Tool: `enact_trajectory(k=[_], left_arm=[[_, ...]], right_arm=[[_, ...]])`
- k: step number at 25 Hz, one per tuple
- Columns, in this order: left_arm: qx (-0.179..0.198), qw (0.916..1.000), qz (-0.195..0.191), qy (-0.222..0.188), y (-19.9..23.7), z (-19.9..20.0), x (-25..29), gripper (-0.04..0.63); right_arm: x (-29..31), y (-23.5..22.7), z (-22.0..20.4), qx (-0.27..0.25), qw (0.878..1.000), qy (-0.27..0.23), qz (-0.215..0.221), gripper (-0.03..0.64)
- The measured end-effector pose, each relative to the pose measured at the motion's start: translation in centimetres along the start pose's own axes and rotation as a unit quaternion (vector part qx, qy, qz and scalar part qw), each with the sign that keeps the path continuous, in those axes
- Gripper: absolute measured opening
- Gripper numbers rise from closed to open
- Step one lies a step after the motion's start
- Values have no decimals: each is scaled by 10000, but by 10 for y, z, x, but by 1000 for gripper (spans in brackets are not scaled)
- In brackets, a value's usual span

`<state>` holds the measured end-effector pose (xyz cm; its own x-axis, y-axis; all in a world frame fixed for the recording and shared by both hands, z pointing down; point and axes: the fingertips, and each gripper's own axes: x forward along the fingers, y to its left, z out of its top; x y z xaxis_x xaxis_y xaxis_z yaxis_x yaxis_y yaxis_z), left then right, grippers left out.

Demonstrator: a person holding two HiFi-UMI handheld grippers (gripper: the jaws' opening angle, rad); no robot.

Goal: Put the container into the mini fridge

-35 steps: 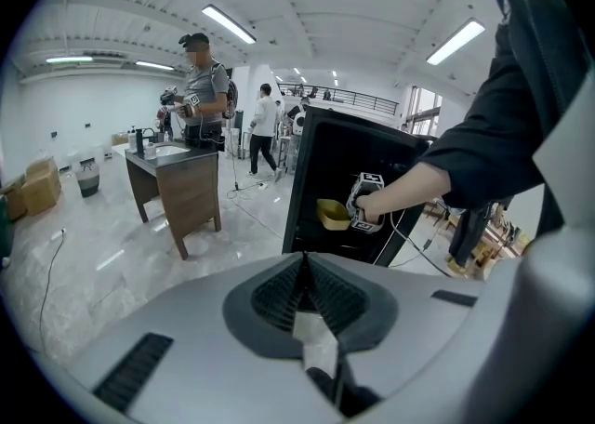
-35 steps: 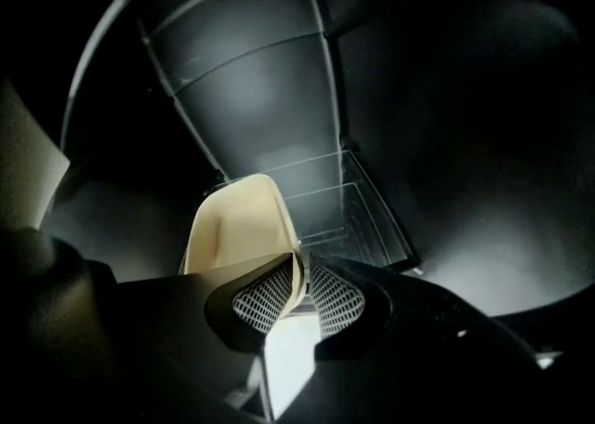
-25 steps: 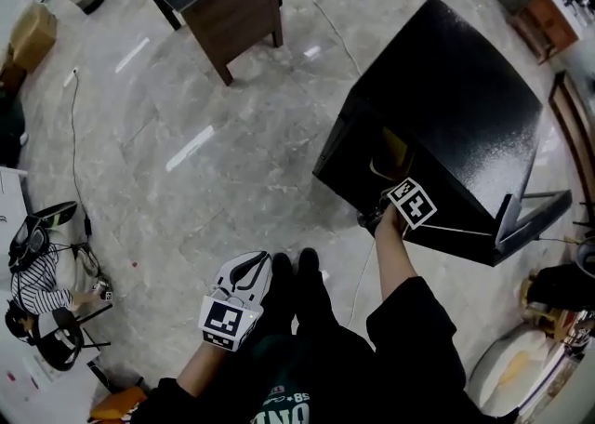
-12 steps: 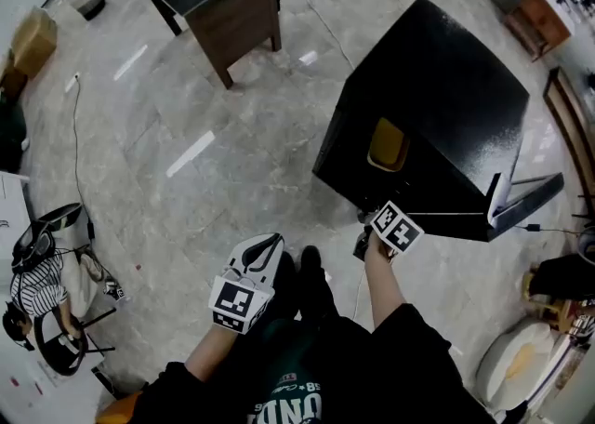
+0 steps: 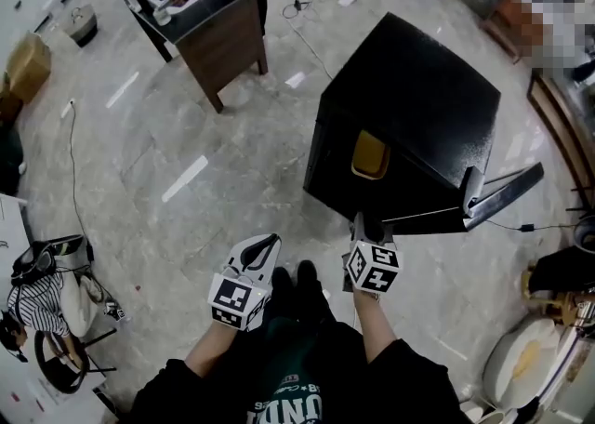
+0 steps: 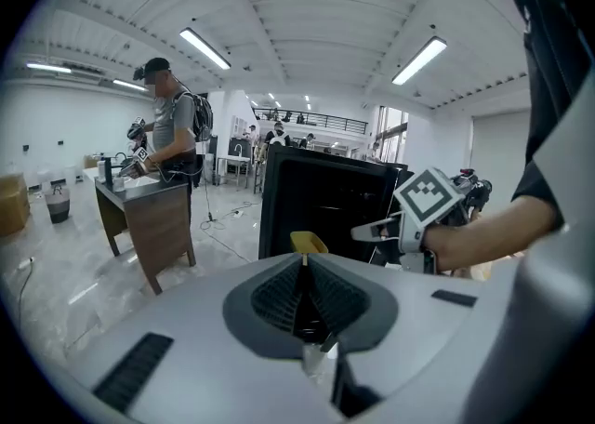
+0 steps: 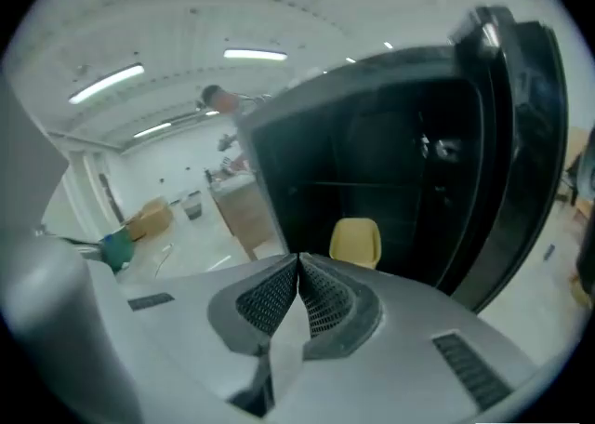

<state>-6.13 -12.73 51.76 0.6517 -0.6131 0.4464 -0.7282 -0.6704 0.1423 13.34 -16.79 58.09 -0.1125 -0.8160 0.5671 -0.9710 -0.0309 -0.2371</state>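
Inside the mini fridge (image 5: 420,104), centre-right of the head view: one container (image 5: 370,154), yellow, small, with rounded corners, standing upright on a shelf just behind the open front.
- Place: already in the cabinet, apart from both tools. By this lie the task looks done, bar shutting the door.
- Handling (judged): looks like moulded plastic, so probably light and stiff, with a smooth skin that could slip under a weak pinch. Contents and lid cannot be told. If it needs shifting, the best hold would be across the two side walls near the rim, kept level.
- Fridge: black, set on the floor (image 5: 214,162). Its door (image 5: 507,190) is swung open toward the right edge of the frame.
- Right hand-held gripper (image 7: 298,262): jaws pressed together with nothing between them, aimed at the open cabinet, with the container just above its tip in the right gripper view. It sits below the fridge in the head view, clear of it.
- Left hand-held gripper (image 6: 303,262): jaws likewise closed and empty, lower centre of the head view beside the right one.
- Surroundings: a dark wooden bench (image 5: 223,27) at upper left, with another person (image 6: 173,129) standing at it.
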Motion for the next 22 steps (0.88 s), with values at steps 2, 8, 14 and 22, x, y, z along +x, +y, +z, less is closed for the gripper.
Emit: enact_trajectory(k=[2,8,14,22], left_arm=[[14,10000,-19,-23,0,3,1,23],[62,9999,-49,-115,3,14,0,23],[186,9996,18,-235,10,27,-2,23],[264,9988,25,-403,14,46,-6,23]], right_arm=[[-16,19,8,-251,9993,-154,220,35],[-52,51,20,-817,9941,-373,614,35],[-75,64,19,-1061,9899,-446,823,35],[-92,77,20,-1291,9852,-559,979,35]])
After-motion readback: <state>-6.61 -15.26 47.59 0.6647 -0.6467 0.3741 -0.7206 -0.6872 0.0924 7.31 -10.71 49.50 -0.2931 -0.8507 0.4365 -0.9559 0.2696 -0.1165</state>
